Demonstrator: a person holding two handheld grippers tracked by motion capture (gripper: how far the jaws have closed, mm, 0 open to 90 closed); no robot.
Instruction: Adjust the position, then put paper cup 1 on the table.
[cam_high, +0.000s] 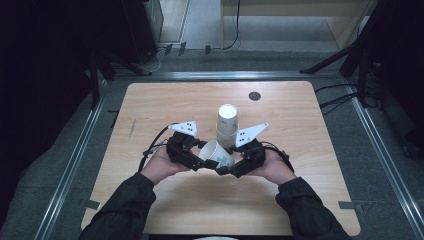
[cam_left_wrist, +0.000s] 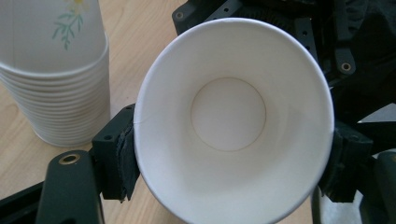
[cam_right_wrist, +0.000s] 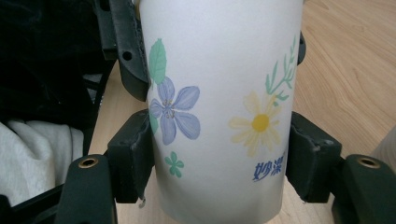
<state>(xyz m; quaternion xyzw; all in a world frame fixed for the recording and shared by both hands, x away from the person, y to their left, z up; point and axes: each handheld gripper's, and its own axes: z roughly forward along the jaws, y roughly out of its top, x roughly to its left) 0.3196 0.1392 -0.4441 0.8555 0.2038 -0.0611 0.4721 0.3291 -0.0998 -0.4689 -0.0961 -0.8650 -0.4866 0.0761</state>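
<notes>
A white paper cup (cam_high: 216, 154) with printed flowers lies tilted between both grippers above the wooden table (cam_high: 310, 200). In the left gripper view its open mouth (cam_left_wrist: 229, 116) faces the camera, and my left gripper (cam_left_wrist: 231, 163) is shut on it, one pad against each side near the rim. From the opposite side, my right gripper (cam_right_wrist: 219, 163) is shut on the cup's flowered wall (cam_right_wrist: 219, 93), lower on its body. In the high view the left gripper (cam_high: 205, 162) and the right gripper (cam_high: 226, 169) meet at the cup. A stack of upturned paper cups (cam_high: 227, 125) (cam_left_wrist: 56, 93) stands just behind.
A small dark round disc (cam_high: 255, 95) sits in the tabletop near the far edge. Metal rails (cam_high: 75, 165) run along the table's sides and back. Dark stands and cables (cam_high: 345, 97) crowd the floor beyond the far corners.
</notes>
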